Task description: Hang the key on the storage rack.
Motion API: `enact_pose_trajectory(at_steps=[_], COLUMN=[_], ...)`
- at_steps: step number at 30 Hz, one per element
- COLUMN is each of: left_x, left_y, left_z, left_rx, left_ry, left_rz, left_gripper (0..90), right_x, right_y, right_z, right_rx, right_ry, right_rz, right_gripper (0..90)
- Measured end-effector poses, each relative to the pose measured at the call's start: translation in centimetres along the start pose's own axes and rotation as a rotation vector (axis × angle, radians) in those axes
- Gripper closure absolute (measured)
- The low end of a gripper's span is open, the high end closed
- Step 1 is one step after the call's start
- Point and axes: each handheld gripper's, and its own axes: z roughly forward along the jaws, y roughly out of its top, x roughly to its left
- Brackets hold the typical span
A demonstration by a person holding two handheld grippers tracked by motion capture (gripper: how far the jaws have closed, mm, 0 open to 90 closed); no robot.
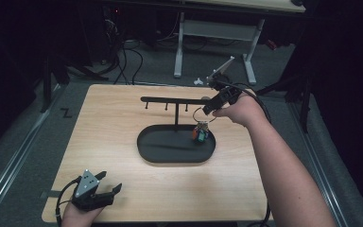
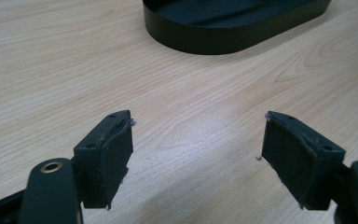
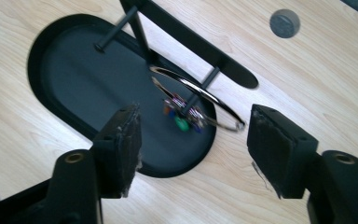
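Nearest, the left claw (image 1: 105, 187) idles on the bench (image 1: 123, 118) edge, jaws wide apart and empty, likely parked out of the way. Beyond, an oval tray (image 1: 156, 151) carries a T-shaped rack (image 1: 176, 100). The keyring (image 3: 196, 95) hangs on its right peg, keys (image 1: 200, 132) dangling over the tray. The right claw (image 3: 193, 149) hovers just beside it, jaws parted, gripping nothing.
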Motion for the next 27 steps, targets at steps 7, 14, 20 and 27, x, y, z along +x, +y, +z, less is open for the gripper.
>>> enact_pose_trajectory(at_steps=[7,14,20,27], left_x=[0.1,0.3,-0.1,0.0], left_y=[-0.1,0.2,0.7,1.2], left_z=[0.0,0.3,1.4,2.2], left_rx=[-0.001,-0.008,-0.002,0.016], left_ry=[-0.001,-0.006,-0.03,-0.026], left_rz=[-0.01,-0.012,0.009,0.005], left_gripper=[24.9,24.9,24.9,25.8], right_x=[-0.6,-0.7,-0.5,-0.1], right_y=[-1.6,-3.2,-5.8,-10.2], right_z=[1.0,1.9,2.9,5.1], right_rx=[-0.028,-0.058,-0.134,-0.223], right_ry=[-0.014,-0.005,-0.025,-0.022], right_rz=[-0.008,0.018,0.013,0.056], right_gripper=[24.4,24.1,24.4,25.6])
